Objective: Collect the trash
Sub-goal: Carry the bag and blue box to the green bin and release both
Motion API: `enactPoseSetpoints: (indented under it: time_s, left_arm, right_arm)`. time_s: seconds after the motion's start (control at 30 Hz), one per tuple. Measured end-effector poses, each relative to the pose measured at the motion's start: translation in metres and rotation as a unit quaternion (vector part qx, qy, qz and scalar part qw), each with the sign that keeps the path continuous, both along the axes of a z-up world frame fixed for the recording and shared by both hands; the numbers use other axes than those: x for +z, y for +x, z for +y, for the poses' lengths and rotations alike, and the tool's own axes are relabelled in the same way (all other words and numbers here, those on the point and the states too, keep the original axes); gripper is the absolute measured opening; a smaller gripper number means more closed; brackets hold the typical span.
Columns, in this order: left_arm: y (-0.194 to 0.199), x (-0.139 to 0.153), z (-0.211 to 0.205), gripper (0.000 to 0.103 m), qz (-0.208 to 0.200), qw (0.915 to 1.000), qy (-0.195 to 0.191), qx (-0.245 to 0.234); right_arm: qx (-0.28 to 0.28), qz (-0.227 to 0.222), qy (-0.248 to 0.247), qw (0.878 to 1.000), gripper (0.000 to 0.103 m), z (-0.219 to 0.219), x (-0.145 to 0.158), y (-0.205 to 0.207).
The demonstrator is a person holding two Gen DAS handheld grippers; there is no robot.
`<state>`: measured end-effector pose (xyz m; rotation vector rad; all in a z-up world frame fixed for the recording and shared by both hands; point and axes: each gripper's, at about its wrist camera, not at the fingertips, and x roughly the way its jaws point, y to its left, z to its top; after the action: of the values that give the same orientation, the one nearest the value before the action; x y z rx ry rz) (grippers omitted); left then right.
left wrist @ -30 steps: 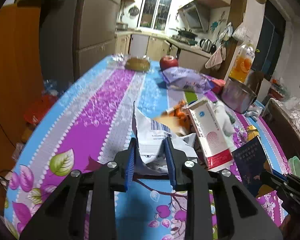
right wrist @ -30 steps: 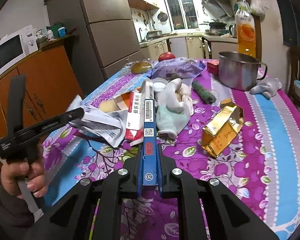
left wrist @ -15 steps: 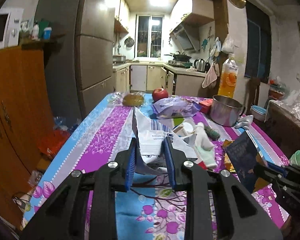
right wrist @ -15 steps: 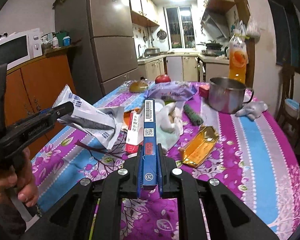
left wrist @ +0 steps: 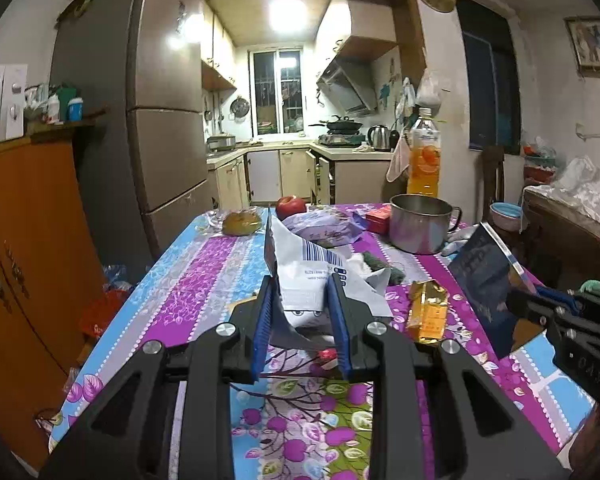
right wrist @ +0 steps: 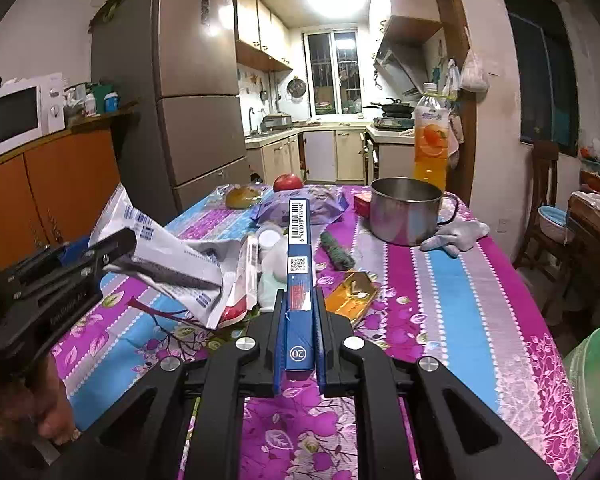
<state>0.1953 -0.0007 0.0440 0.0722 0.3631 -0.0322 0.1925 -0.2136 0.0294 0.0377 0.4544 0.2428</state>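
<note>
My left gripper (left wrist: 300,292) is shut on a crumpled white wrapper (left wrist: 306,276) with blue barcode print, held above the table. In the right wrist view that same white wrapper (right wrist: 168,256) hangs from the left gripper (right wrist: 120,246) at the left. My right gripper (right wrist: 298,304) is shut on a flat blue carton (right wrist: 299,264), which sticks out forward over the table. The blue carton (left wrist: 488,280) also shows at the right of the left wrist view. Still lying on the floral tablecloth (right wrist: 440,280) are a gold wrapper (right wrist: 352,296), a red-and-white box (right wrist: 244,276) and a purple bag (right wrist: 300,204).
A steel pot (right wrist: 404,210), an orange drink bottle (right wrist: 430,136), a grey glove (right wrist: 456,236), an apple (right wrist: 288,182) and a green scrubber (right wrist: 336,254) sit further back on the table. A fridge (right wrist: 188,88) and an orange cabinet (right wrist: 52,184) stand to the left. A green bowl (right wrist: 596,384) sits near the right edge.
Both grippers have risen and pulled back from the table, each carrying its piece. The views have tilted up, so more of the kitchen and ceiling shows.
</note>
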Motion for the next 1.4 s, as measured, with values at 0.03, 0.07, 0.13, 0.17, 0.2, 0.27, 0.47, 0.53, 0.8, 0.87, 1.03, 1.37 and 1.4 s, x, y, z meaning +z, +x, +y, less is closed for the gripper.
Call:
enactPoseSetpoints:
  time_s: [0.03, 0.07, 0.13, 0.17, 0.2, 0.27, 0.47, 0.53, 0.8, 0.87, 1.03, 1.37, 1.4]
  left_arm:
    - [-0.002, 0.001, -0.004, 0.026, -0.001, 1.0, 0.0, -0.003]
    - [-0.002, 0.001, -0.005, 0.026, -0.001, 1.0, -0.001, -0.005]
    - [-0.005, 0.002, -0.011, 0.026, -0.004, 0.9999, -0.001, -0.01]
    - [-0.006, 0.003, -0.015, 0.026, -0.006, 0.9999, -0.001, -0.012]
    - [-0.008, 0.004, -0.02, 0.026, -0.008, 0.9998, -0.001, -0.015]
    - [-0.008, 0.005, -0.027, 0.026, -0.009, 0.9997, 0.0, -0.022]
    - [-0.008, 0.011, -0.053, 0.026, -0.014, 0.9989, -0.003, -0.045]
    - [-0.009, 0.013, -0.063, 0.026, -0.016, 0.9984, -0.003, -0.054]
    - [-0.011, 0.018, -0.118, 0.026, -0.022, 0.995, 0.003, -0.097]
    - [-0.012, 0.019, -0.135, 0.026, -0.022, 0.9936, 0.004, -0.111]
    - [-0.017, 0.021, -0.174, 0.025, -0.027, 0.9889, 0.006, -0.146]
    - [-0.026, 0.03, -0.269, 0.025, -0.036, 0.9737, 0.01, -0.225]
    - [-0.029, 0.029, -0.277, 0.025, -0.035, 0.9721, 0.01, -0.232]
  right_arm:
    - [-0.002, -0.002, 0.0, 1.0, 0.013, -0.002, 0.002, -0.002]
    - [-0.003, -0.004, 0.0, 1.0, 0.013, -0.005, 0.003, -0.004]
    - [-0.007, -0.007, -0.002, 1.0, 0.013, -0.007, 0.005, -0.009]
    - [-0.009, -0.009, -0.004, 1.0, 0.013, -0.01, 0.007, -0.012]
    - [-0.011, -0.01, -0.004, 1.0, 0.013, -0.011, 0.008, -0.013]
    - [-0.019, -0.014, -0.005, 1.0, 0.013, -0.018, 0.011, -0.019]
    - [-0.048, -0.024, -0.005, 0.999, 0.013, -0.045, 0.023, -0.033]
    - [-0.062, -0.029, -0.006, 0.998, 0.013, -0.059, 0.027, -0.04]
    - [-0.119, -0.035, -0.008, 0.992, 0.013, -0.119, 0.034, -0.066]
    - [-0.136, -0.037, -0.007, 0.99, 0.013, -0.138, 0.036, -0.074]
    - [-0.173, -0.037, -0.009, 0.984, 0.013, -0.183, 0.038, -0.093]
    - [-0.257, -0.023, -0.011, 0.966, 0.013, -0.281, 0.036, -0.134]
    - [-0.265, -0.019, -0.011, 0.964, 0.013, -0.292, 0.034, -0.138]
